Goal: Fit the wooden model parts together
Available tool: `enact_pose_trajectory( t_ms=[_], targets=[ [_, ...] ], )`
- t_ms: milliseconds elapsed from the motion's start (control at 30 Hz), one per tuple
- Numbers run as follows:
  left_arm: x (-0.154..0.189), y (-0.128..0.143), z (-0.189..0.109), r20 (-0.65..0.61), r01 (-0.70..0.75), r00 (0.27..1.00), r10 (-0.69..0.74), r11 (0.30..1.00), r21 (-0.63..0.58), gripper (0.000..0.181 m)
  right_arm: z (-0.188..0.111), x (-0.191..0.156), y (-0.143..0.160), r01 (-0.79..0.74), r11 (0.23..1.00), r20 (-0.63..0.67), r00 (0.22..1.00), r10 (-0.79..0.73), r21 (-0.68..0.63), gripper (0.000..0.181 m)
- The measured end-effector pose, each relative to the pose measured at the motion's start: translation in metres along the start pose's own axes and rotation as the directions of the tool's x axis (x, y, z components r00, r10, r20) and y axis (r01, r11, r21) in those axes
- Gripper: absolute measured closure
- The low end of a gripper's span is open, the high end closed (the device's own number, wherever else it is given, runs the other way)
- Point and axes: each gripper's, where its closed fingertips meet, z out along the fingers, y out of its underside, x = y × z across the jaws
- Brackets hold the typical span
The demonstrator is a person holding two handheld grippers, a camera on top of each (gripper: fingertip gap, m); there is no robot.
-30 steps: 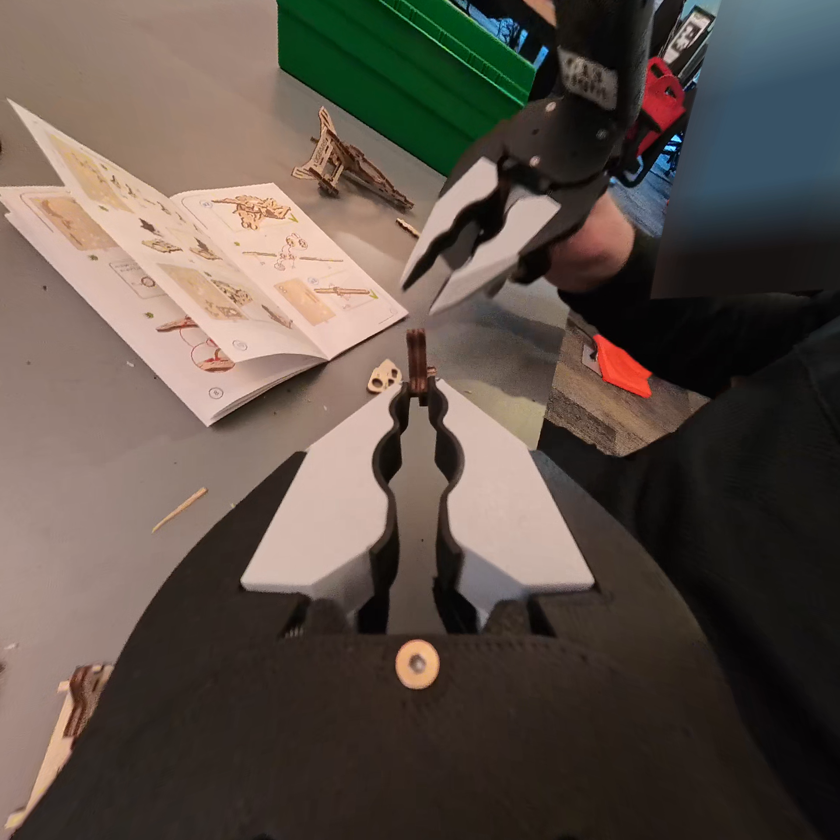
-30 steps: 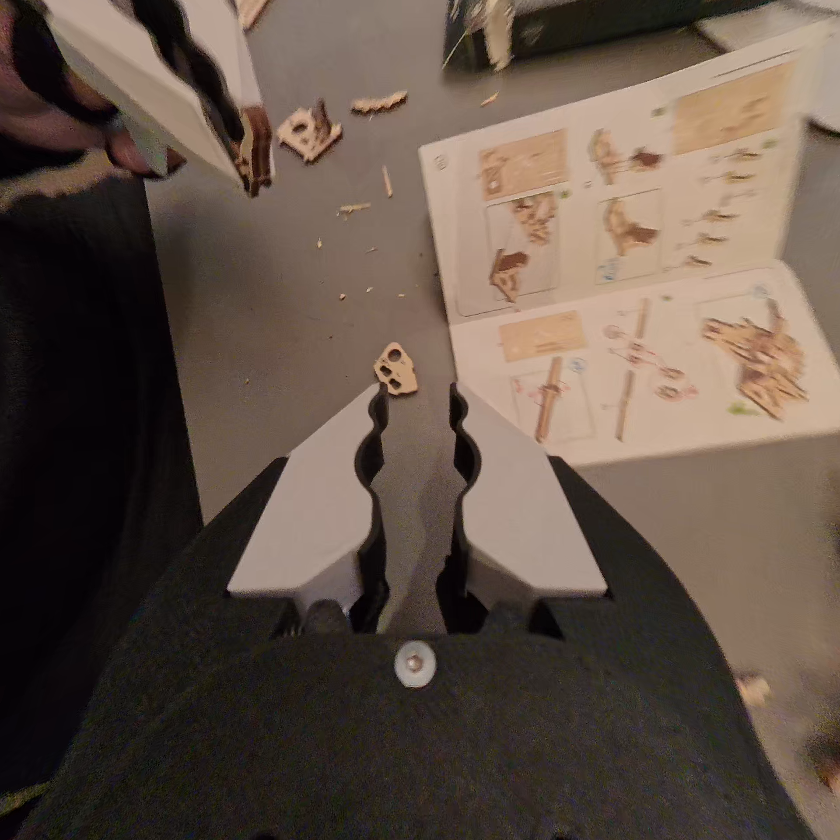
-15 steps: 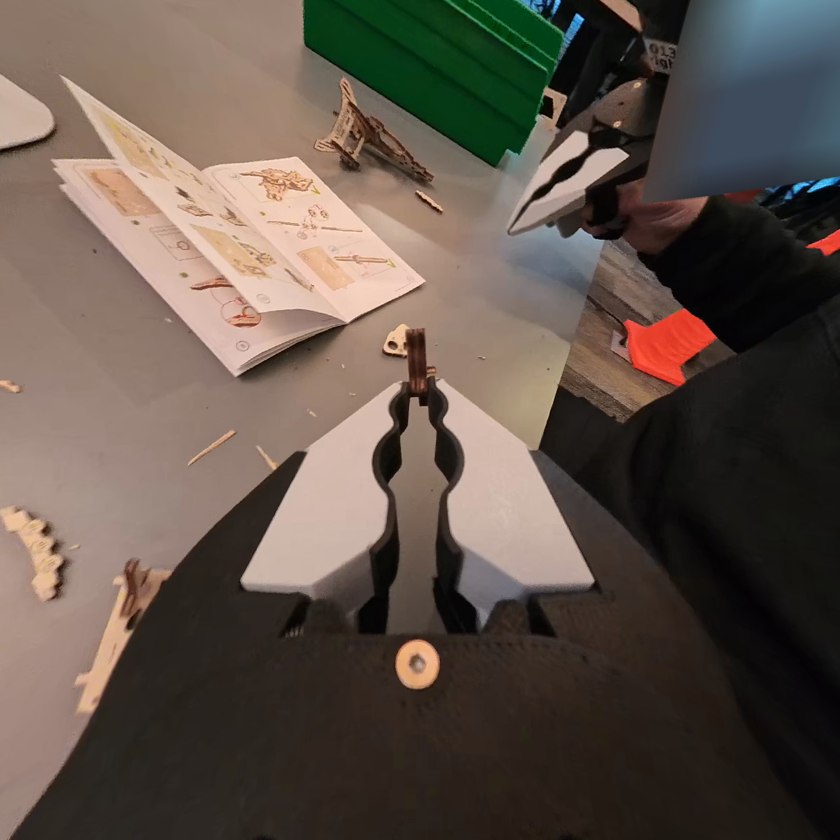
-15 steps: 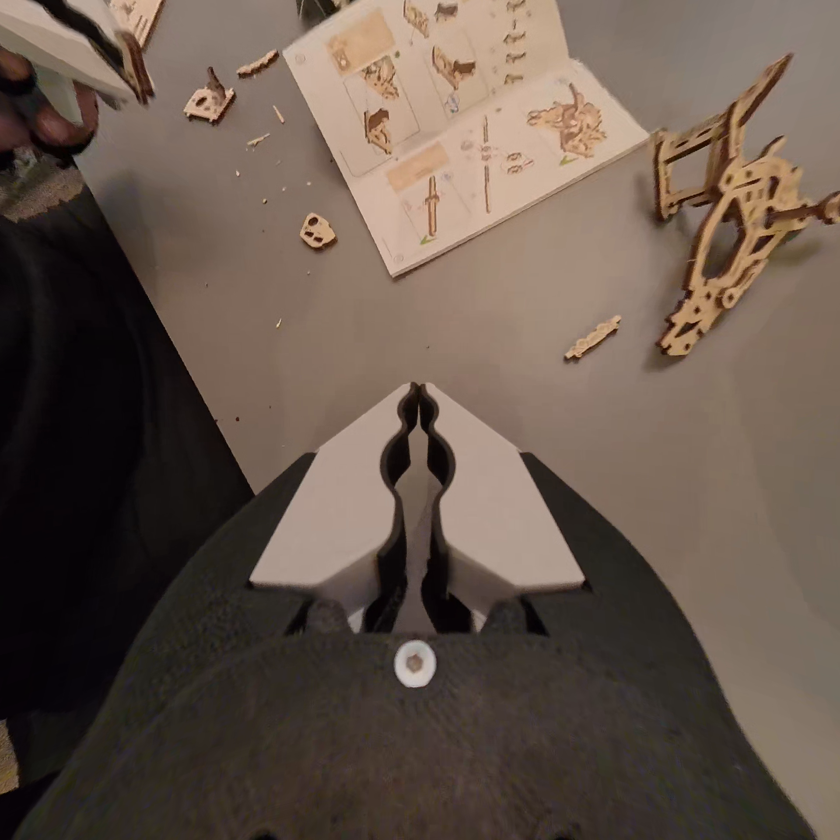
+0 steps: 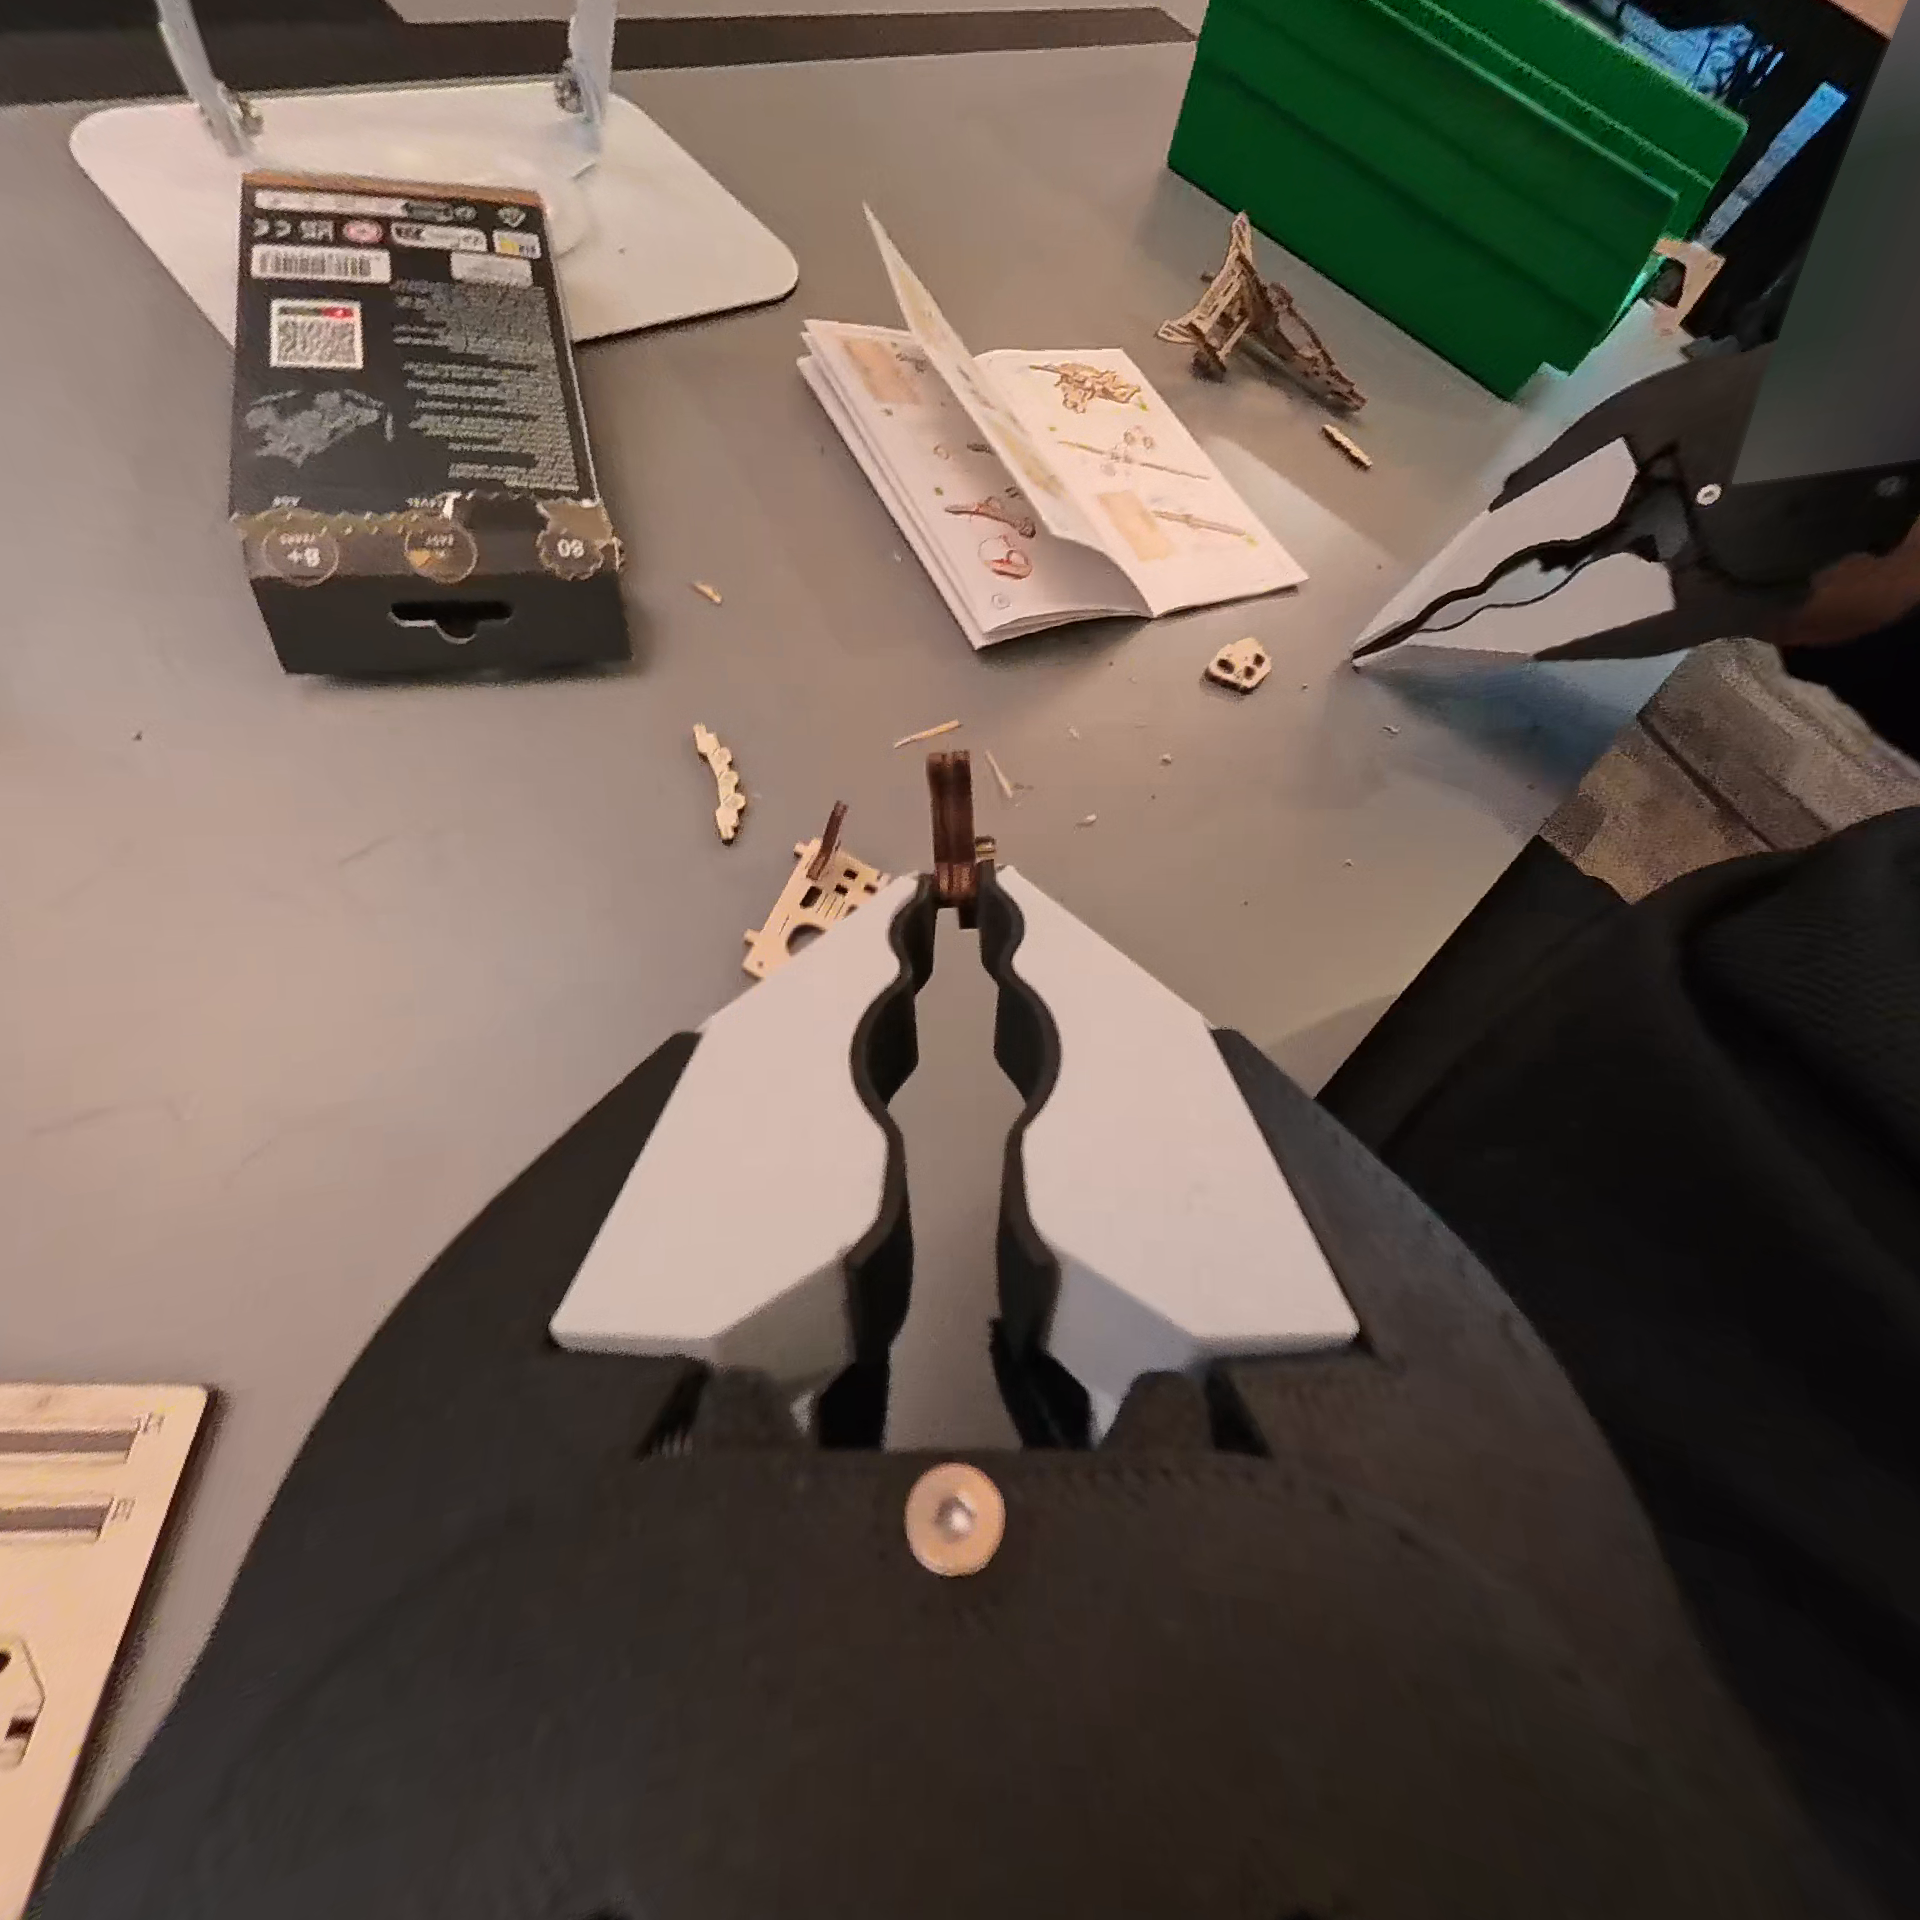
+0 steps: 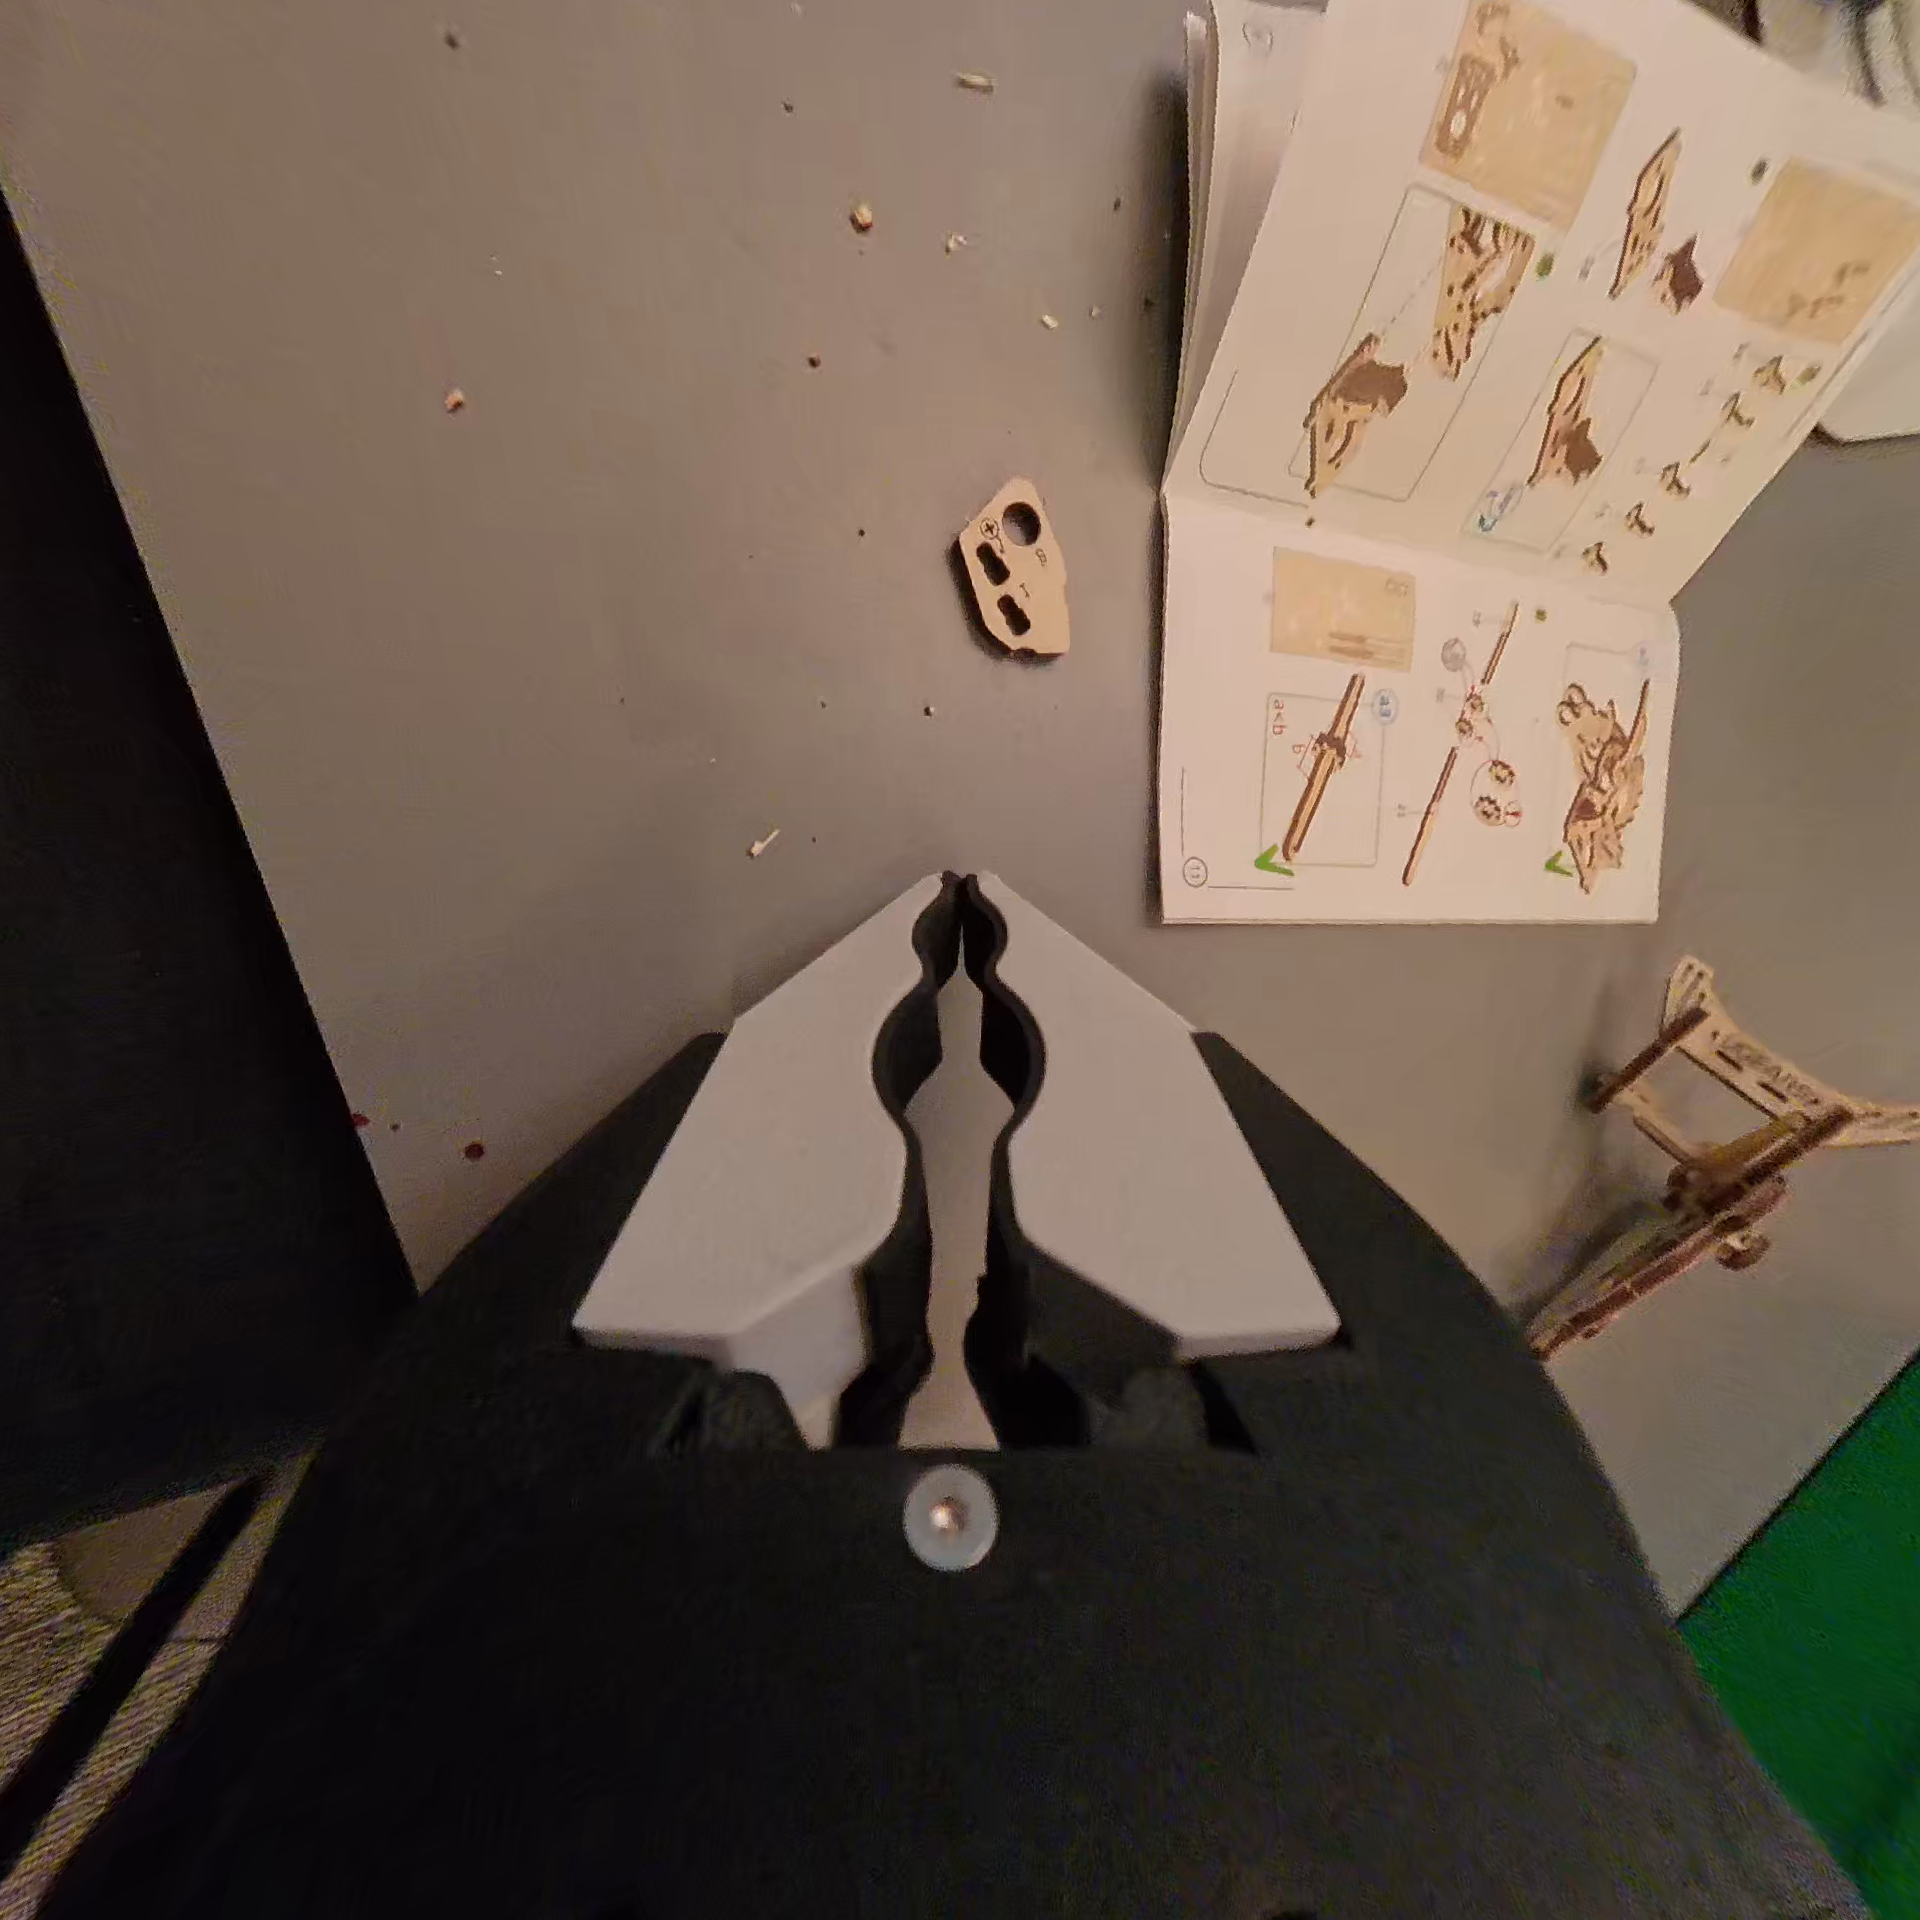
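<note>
My left gripper is shut on a small dark wooden part that stands up edge-on between its tips, above the grey table. My right gripper is shut and empty, low over the table near its front edge; it also shows in the left wrist view at the right. A small flat wooden piece with holes lies ahead of the right gripper and shows in the left wrist view. The partly built wooden model stands by the green box and shows in the right wrist view.
An open instruction booklet lies mid-table, also in the right wrist view. A black kit box, a white stand base and a green box sit behind. Loose wooden pieces and a part sheet lie near. My hands' fingertips stand some 30 cm from each other. To reach the partly built wooden model in a straight line is about 20 cm for my right fingers, about 40 cm for my left.
My left gripper has swung left with the part, bringing the black box into view. My right gripper closed empty and dropped lower toward the table near the small holed piece.
</note>
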Motion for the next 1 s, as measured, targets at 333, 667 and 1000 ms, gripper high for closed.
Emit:
enact_pose_trajectory(
  t_ms=[333, 667, 1000],
  targets=[
    [-0.013, 0.015, -0.002, 0.005, 0.042, 0.999, -0.042, 0.999, 0.008, 0.176, -0.005, -0.002, -0.027, -0.164, 0.982, 0.123, 0.981, 0.151, 0.098, 0.181],
    [-0.012, 0.022, 0.017, 0.063, -0.105, 0.992, 0.108, 0.993, -0.055, 0.176, -0.014, 0.008, -0.065, -0.285, 0.904, 0.241, 0.947, 0.214, 0.318, 0.181],
    [-0.014, 0.023, 0.020, 0.098, -0.039, 0.994, 0.040, 0.999, -0.018, 0.176, -0.001, 0.001, -0.059, -0.296, 0.884, 0.254, 0.944, 0.212, 0.363, 0.169]
  ],
)
